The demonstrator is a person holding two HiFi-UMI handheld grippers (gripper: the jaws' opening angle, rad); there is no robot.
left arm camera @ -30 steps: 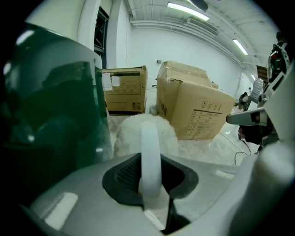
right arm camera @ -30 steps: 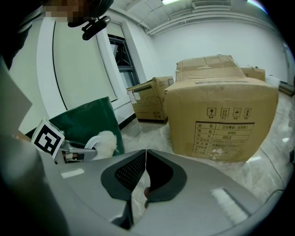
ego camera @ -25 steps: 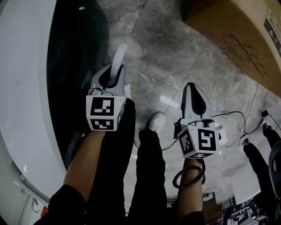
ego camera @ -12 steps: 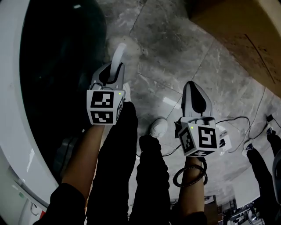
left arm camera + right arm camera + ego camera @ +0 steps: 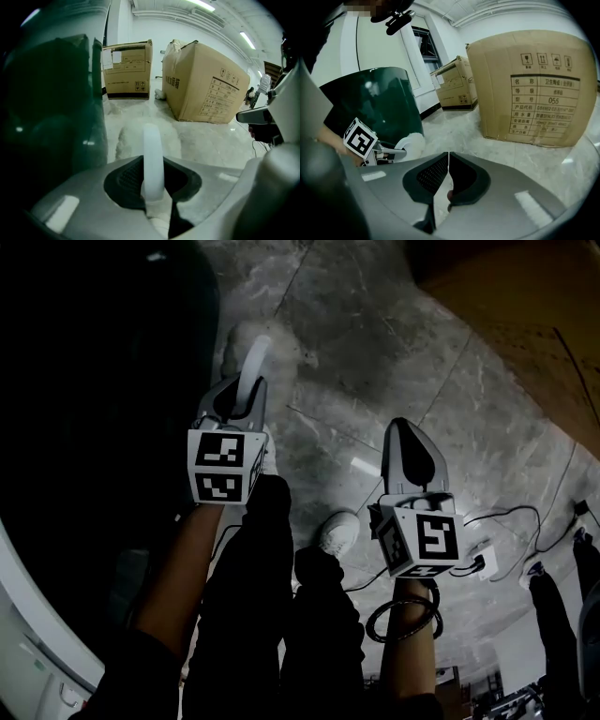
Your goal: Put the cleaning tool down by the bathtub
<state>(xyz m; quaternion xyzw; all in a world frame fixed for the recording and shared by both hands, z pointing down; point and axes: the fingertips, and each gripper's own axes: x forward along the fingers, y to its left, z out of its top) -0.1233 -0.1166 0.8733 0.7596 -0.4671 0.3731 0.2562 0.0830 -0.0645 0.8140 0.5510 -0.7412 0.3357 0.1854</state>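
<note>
Bathtub [image 5: 33, 624] rim has slid left, its inside too dark to read; your left gripper [image 5: 242, 399] clamps the cleaning tool [image 5: 255, 357] by its handle, fluffy head beside the tub; your right gripper [image 5: 410, 451] is clenched, empty

The grey left gripper [image 5: 241, 388] and right gripper [image 5: 406, 437] each have a black-and-white cube [image 5: 225, 479]. The person wears black trousers [image 5: 281, 615], a white shoe [image 5: 337, 529] and a dark bracelet [image 5: 403, 620].
</note>
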